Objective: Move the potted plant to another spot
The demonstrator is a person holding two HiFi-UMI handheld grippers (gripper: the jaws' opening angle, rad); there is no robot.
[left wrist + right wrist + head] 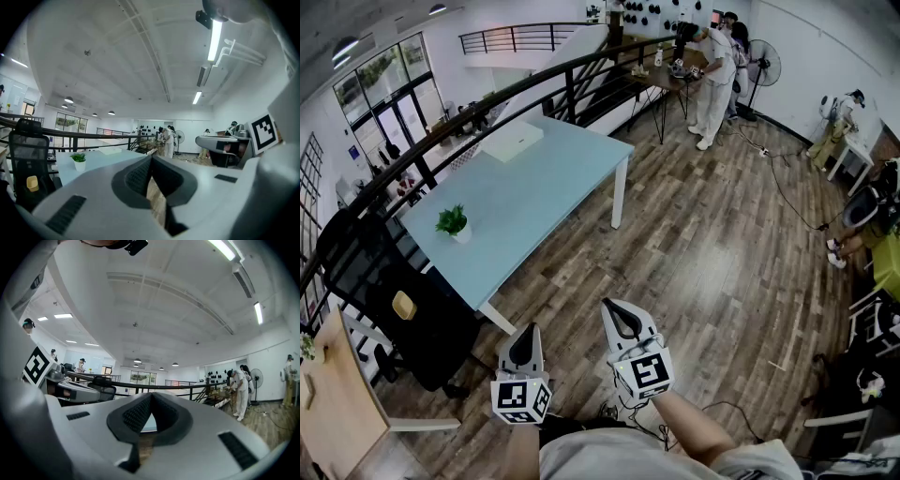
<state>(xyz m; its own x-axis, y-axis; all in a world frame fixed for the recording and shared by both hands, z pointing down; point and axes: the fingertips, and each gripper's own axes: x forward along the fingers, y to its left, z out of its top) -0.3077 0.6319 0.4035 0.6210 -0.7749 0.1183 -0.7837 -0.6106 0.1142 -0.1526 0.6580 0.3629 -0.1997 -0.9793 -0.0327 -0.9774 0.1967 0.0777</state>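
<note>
Potted plant (pixel 453 223): stands upright on the pale blue table (pixel 546 180), toward the end by the black chair (pixel 386 281), well apart from the flat white box (pixel 513 141) at the far end.

Left hand-held gripper (pixel 528 329): hangs over the wooden floor (pixel 712 253) short of the table, jaws pressed together, nothing between them.

Right hand-held gripper (pixel 615 306): just beside the left, likewise pressed together and empty.

Both well apart from the plant.
</note>
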